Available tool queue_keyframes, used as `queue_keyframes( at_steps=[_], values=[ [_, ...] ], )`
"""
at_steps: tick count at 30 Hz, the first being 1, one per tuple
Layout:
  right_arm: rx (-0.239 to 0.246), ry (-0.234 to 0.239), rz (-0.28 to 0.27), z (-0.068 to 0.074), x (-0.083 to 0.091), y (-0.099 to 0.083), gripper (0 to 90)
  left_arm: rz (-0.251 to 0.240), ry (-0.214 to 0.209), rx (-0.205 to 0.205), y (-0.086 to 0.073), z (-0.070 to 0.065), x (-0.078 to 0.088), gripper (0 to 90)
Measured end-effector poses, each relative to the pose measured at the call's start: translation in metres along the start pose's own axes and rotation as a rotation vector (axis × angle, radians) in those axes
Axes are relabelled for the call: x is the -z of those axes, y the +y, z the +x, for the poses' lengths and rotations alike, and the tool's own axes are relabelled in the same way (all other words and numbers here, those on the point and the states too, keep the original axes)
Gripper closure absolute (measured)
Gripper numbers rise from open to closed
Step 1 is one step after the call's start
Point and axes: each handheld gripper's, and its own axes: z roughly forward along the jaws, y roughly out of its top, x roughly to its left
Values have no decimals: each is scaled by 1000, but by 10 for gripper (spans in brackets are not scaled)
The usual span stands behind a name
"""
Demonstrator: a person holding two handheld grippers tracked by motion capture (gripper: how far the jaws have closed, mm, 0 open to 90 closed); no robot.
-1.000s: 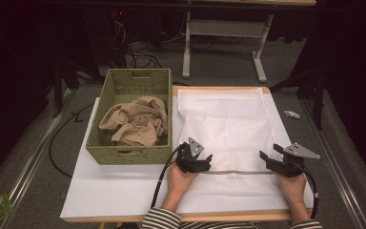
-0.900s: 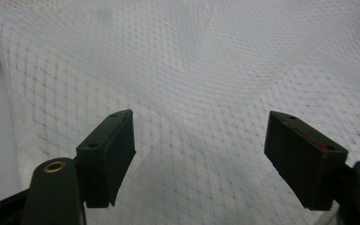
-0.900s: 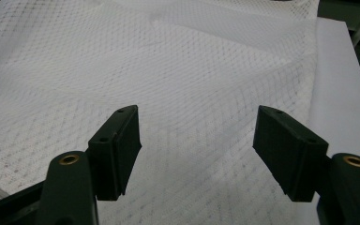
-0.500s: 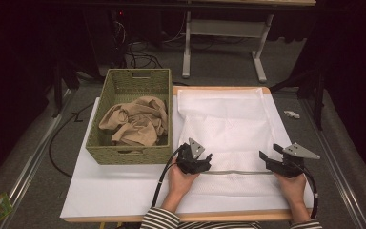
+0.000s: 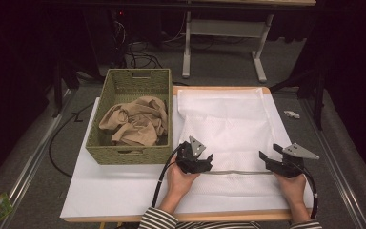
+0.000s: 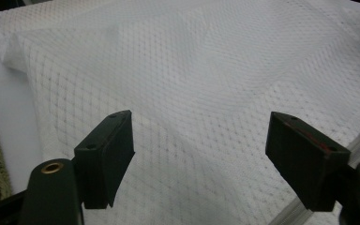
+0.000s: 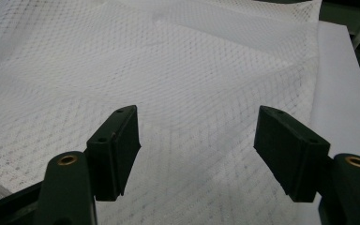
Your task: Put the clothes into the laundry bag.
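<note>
A white mesh bag (image 5: pixel 224 124) lies flat on the white table (image 5: pixel 119 191), its zipper edge (image 5: pixel 238 172) towards the person. My left gripper (image 5: pixel 208 160) hovers at the left end of that edge and my right gripper (image 5: pixel 268 158) at the right end, both pointing inward. In the left gripper view my left gripper (image 6: pixel 201 119) is open above the mesh (image 6: pixel 206 70); its jaws have just been opening, with nothing pinched between them. In the right gripper view my right gripper (image 7: pixel 197 112) is open too, over the mesh (image 7: pixel 183 61).
A green woven basket (image 5: pixel 124 155) stands left of the bag with crumpled beige cloth (image 5: pixel 133 121) in it. A small white object (image 5: pixel 291 114) lies on the floor to the right. A desk frame (image 5: pixel 224 28) stands behind the table.
</note>
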Motion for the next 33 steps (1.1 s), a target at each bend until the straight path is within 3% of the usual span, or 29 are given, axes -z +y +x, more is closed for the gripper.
queue_keyframes(
  at_steps=[7,9,11,14,17,23,33],
  values=[
    [2,-1,5,0,0,0,312,-46,-4,-19,13,-1,18,235],
    [3,-1,3,0,0,0,312,-39,-12,-13,15,1,20,226],
    [1,-3,4,0,-1,0,312,-23,-27,-6,18,3,21,213],
    [-1,-1,6,0,-1,0,309,-47,-41,-8,21,5,26,207],
    [7,-3,5,0,-1,0,310,-61,-81,-6,23,7,29,181],
    [1,-2,5,0,-1,0,309,-41,-44,-13,33,9,36,188],
    [16,-2,3,1,-1,0,309,-67,18,74,42,35,59,179]
  ],
)
